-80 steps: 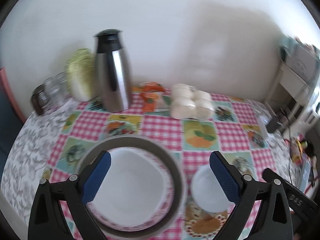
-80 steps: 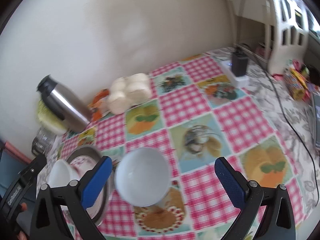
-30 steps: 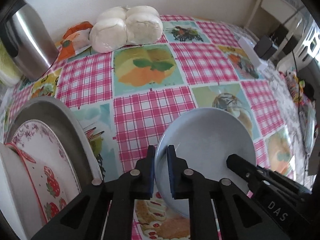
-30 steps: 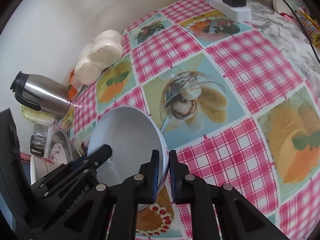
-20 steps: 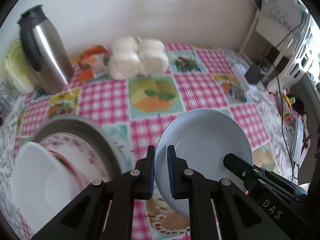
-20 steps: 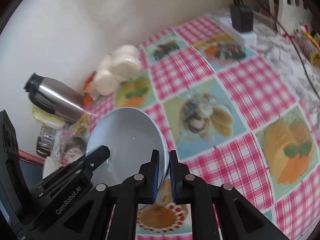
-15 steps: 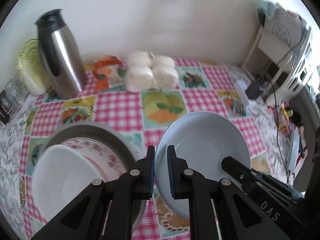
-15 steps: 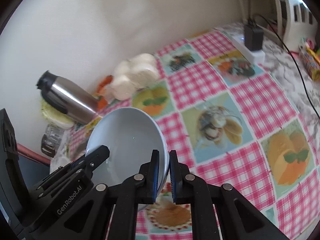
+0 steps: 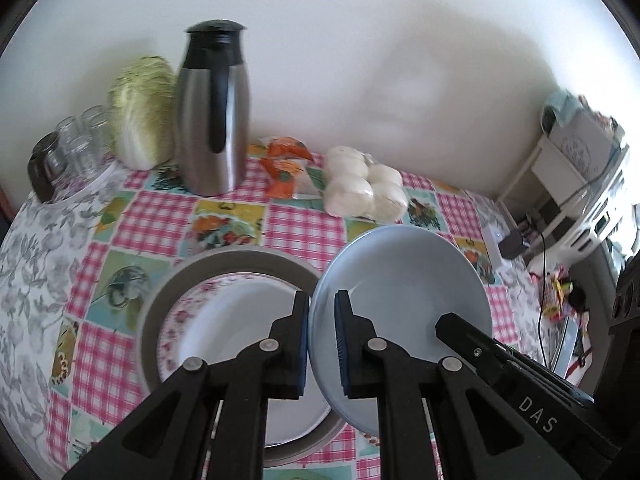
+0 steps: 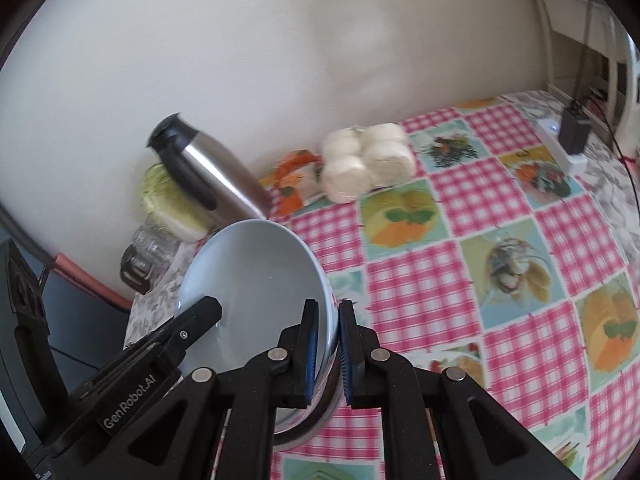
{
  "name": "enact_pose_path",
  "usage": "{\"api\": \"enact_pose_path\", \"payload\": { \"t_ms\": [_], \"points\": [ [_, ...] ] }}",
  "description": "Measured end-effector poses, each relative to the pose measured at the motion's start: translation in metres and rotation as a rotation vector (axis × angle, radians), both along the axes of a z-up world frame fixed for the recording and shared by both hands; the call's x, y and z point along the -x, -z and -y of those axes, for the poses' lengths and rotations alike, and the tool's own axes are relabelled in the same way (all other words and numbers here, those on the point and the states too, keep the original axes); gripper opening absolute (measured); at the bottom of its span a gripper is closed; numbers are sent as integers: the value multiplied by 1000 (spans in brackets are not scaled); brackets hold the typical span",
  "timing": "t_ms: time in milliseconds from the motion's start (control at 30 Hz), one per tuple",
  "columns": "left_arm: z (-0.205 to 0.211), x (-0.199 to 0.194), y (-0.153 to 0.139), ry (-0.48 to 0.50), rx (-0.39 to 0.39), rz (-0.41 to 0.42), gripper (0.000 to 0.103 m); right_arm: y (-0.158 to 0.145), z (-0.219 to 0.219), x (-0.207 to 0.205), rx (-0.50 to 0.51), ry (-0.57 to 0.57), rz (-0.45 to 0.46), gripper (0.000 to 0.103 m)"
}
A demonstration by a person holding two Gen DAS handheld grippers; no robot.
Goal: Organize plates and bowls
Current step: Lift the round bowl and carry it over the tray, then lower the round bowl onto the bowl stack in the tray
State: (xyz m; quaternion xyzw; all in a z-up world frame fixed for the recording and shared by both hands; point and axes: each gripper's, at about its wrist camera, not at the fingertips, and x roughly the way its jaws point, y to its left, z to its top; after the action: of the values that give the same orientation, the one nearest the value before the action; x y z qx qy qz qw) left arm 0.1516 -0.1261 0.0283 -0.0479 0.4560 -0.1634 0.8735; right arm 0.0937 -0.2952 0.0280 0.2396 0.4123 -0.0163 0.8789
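A pale blue bowl [image 9: 404, 280] is held in the air by both grippers. My left gripper [image 9: 322, 320] is shut on its left rim. My right gripper [image 10: 329, 332] is shut on the opposite rim of the bowl [image 10: 256, 276]. Below and left of the bowl, a grey plate [image 9: 240, 258] on the table carries a floral-rimmed plate [image 9: 188, 308] with a white bowl [image 9: 236, 320] in it. In the right wrist view only the stack's lower edge [image 10: 316, 420] shows under the bowl.
A steel thermos [image 9: 214, 120], a cabbage [image 9: 140, 112], glass jars [image 9: 68, 140], an orange packet [image 9: 286, 164] and a bag of white buns [image 9: 366, 192] stand along the wall. A power strip with charger [image 10: 568, 140] and cables lie at the right edge.
Both grippers have carried the blue bowl up and to the left, so it now hangs over the right edge of the plate stack. Both grips are unchanged.
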Motion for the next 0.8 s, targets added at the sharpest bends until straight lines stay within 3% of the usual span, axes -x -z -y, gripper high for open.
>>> {"api": "enact_pose_path", "payload": {
  "t_ms": [367,800],
  "points": [
    [-52,-5,11,-77,45,-45,12,2,-52,-13,43,-86,-10,11],
    [-69,-15,32,-114,69,-111,12,30,-75,-26,78,-126,-95,14]
  ]
}}
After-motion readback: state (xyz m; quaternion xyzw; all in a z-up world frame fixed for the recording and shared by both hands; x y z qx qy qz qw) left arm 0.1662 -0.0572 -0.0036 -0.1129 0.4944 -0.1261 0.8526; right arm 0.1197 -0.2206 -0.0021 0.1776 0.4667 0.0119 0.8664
